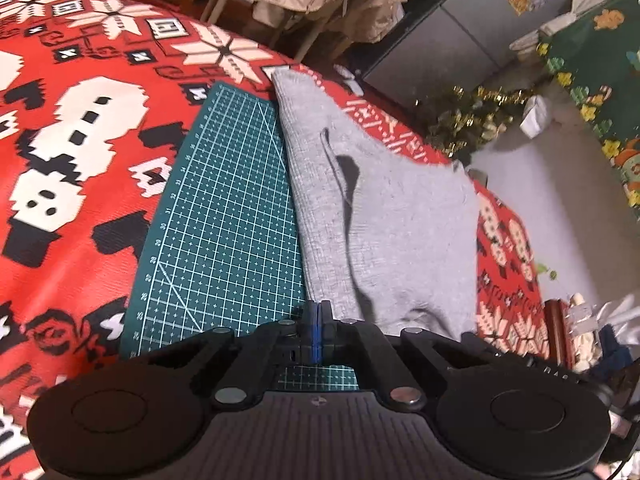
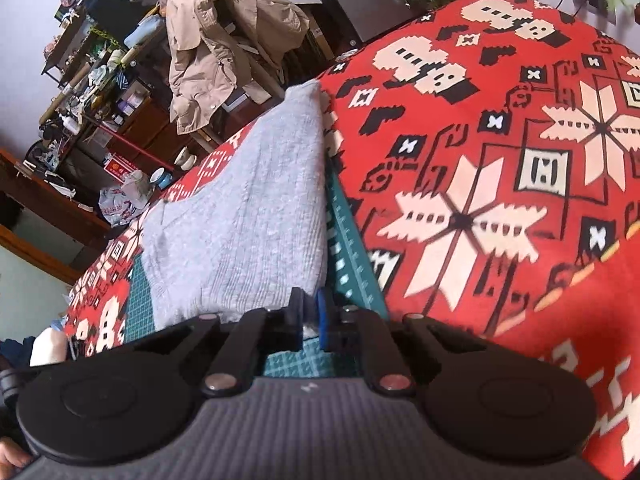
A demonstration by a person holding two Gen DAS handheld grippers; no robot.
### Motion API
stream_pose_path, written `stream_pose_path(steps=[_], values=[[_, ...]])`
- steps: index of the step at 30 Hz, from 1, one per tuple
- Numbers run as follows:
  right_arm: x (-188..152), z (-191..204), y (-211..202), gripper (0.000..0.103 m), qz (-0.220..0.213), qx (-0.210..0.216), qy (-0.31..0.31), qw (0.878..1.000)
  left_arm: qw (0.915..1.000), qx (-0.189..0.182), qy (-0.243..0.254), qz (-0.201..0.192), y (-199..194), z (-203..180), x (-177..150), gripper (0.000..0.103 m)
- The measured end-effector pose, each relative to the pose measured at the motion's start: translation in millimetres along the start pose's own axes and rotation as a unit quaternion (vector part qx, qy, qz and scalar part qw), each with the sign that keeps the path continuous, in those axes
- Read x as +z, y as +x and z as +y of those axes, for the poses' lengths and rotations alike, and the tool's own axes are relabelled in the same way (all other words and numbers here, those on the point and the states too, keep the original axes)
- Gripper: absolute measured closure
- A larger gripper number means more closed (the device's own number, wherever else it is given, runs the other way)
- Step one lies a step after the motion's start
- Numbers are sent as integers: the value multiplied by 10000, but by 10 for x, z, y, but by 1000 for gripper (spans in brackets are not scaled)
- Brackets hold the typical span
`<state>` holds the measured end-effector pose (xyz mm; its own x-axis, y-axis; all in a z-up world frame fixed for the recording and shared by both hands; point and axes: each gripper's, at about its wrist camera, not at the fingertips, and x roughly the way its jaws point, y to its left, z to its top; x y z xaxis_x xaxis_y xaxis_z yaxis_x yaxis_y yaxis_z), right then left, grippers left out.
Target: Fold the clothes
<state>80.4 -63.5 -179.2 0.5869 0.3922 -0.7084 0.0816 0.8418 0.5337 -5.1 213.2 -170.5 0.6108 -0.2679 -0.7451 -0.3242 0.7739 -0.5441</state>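
Left claw (image 1: pixel 319 312) and right claw (image 2: pixel 310 312) were clamped on the grey sweater's (image 1: pixel 372 216) near edge; lifting both evenly would keep the fold straight.

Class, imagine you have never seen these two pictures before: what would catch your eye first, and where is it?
First, the red patterned cloth with white snowflakes and black shapes, covering the whole table. On it lies a green cutting mat, and over the mat's edge a grey knitted garment. Behind the table, a beige jacket hangs over a chair.

Red patterned tablecloth (image 1: pixel 100 60), green cutting mat (image 1: pixel 224 208), beige jacket (image 2: pixel 216 40) behind, cluttered shelves (image 2: pixel 88 60)
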Motion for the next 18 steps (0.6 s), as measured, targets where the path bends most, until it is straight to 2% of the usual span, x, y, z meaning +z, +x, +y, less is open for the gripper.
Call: stream_pose_path(steps=[5, 9, 18], values=[[-149, 70, -151, 97, 14, 118, -12, 9999, 9995, -253, -178, -96, -207, 78, 3, 103], [-274, 78, -299, 97, 35, 154, -12, 9999, 9995, -303, -22, -111, -361, 84, -64, 103], [-791, 141, -702, 97, 349, 120, -301, 9989, 9990, -414, -32, 189, -800, 321, -541, 103]])
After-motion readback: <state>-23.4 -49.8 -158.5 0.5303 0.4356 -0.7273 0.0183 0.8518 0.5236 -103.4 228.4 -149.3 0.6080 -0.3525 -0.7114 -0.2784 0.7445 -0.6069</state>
